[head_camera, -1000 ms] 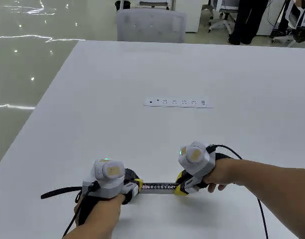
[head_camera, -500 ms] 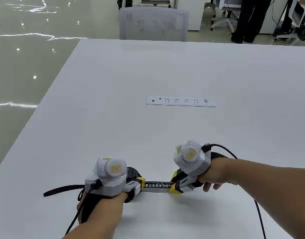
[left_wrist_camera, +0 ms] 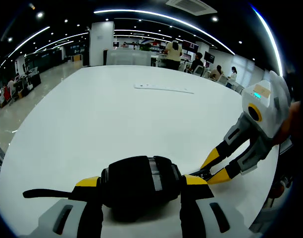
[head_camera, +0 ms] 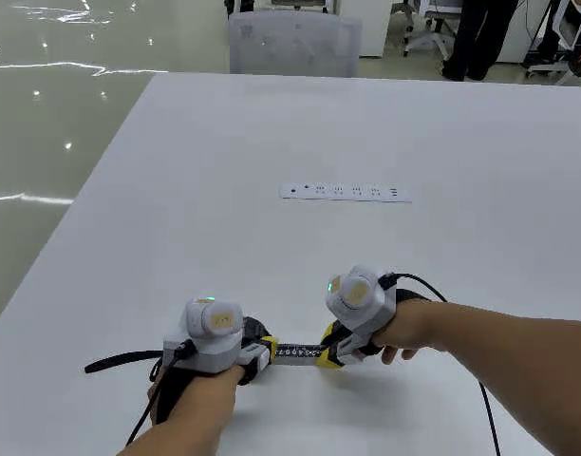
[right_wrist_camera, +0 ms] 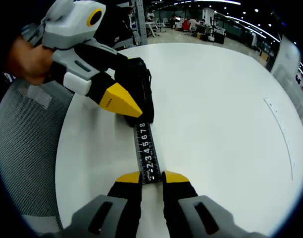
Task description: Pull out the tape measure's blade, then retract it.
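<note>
The black tape measure case rests low on the white table, with my left gripper shut on its sides. In the left gripper view the case sits between the yellow-tipped jaws of that gripper. A short stretch of numbered blade runs right from the case to my right gripper, which is shut on the blade's end. The right gripper view shows the blade leading from its gripper up to the case and the left gripper.
A flat white power strip lies across the middle of the table. A grey chair stands at the far edge, and people stand beyond it. A black strap trails left from the left gripper. A cable runs from the right gripper.
My right gripper has moved left toward the case with the blade's end in it. The exposed blade is shorter. The left gripper has stayed in place.
</note>
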